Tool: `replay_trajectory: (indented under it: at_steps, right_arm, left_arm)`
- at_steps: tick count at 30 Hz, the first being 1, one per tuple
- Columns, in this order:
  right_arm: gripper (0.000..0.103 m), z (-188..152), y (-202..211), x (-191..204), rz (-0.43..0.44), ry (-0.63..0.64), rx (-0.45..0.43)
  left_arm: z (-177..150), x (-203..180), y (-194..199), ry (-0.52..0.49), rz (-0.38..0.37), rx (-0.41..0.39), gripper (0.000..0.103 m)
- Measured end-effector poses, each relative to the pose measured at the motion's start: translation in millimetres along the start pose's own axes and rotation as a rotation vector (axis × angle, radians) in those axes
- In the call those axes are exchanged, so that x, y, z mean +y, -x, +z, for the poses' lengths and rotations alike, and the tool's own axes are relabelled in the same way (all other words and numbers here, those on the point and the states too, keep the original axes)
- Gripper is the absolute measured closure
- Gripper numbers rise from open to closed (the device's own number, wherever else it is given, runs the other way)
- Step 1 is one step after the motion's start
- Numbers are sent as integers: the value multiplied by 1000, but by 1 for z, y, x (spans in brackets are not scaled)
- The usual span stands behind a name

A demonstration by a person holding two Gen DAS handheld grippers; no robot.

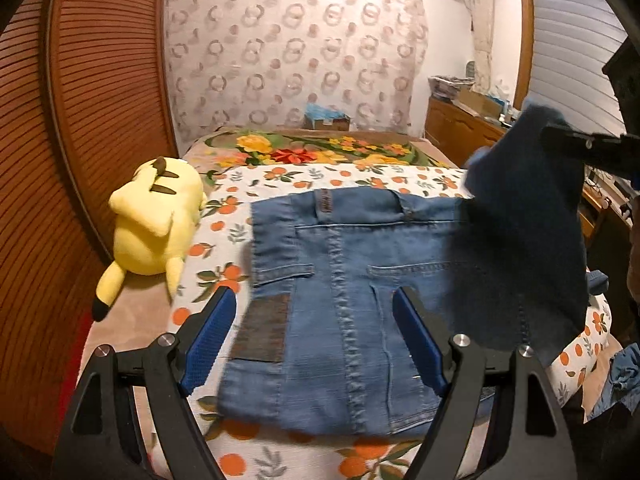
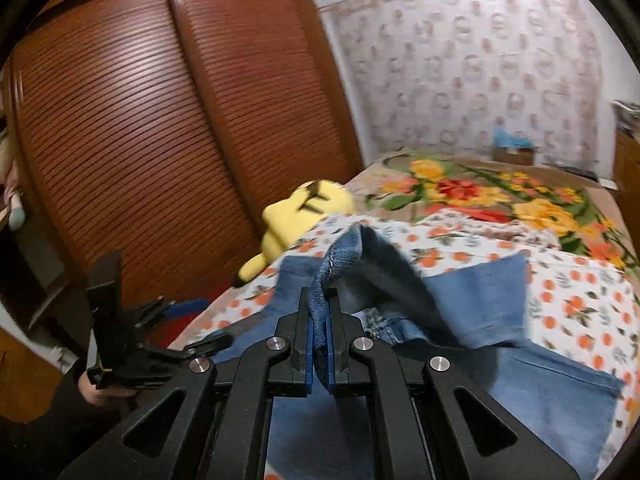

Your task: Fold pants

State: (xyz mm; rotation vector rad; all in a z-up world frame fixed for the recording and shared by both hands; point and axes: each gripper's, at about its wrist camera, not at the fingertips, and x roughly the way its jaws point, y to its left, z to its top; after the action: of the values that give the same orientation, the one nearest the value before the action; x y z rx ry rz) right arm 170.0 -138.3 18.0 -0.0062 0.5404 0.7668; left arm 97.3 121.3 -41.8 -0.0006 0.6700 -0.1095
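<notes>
The jeans [image 1: 352, 280] are mid-blue denim, faded paler along the seams, with a dark brownish patch [image 1: 262, 330] on one side and a small brown label at the waistband. The lifted part looks darker navy from the left wrist view. The sheet [image 1: 280, 178] under them is white with orange fruit and grey-green leaves. Behind that, the blanket [image 1: 320, 150] is tan with big yellow, orange and red flowers plus green leaves. The plush [image 1: 154, 220] is bright yellow with brown stripes and a black-tipped ear. Wardrobe [image 1: 92, 120] doors are reddish-brown slats. Wallpaper [image 1: 296, 52] is off-white with pinkish-brown rings. Both hand-held grippers are black with blue pads [image 1: 208, 336].
</notes>
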Motion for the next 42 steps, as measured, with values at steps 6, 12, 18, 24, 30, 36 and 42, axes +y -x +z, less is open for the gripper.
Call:
replay_trajectory:
  at_steps: [6,12,18,24,30,36,42]
  right_arm:
    - [81,-1,-21,1,-41,41,61]
    - [65,2,9,3,-94,62,44]
    - [65,-5,3,-4,-155,30,78]
    - [65,-4,-30,-19,-161,-24,131]
    - [65,-1,-69,-26,-159,-51,196]
    - [65,-5,-96,-39,-189,-81,267]
    - [68,-4,-112,-50,-123,-130,277]
  left_arm:
    - [1,1,-1,10,-14,-4,22]
    - [4,-12,-5,0,-38,-6,22]
    - [3,-28,-18,-26,-64,22,22]
    - [-7,-45,-38,-52,-131,70,22]
    - [-17,-63,-55,-78,-174,122,22]
    - [-20,-72,-68,-101,-197,149,22]
    - [-23,-72,-68,-97,-226,148,64]
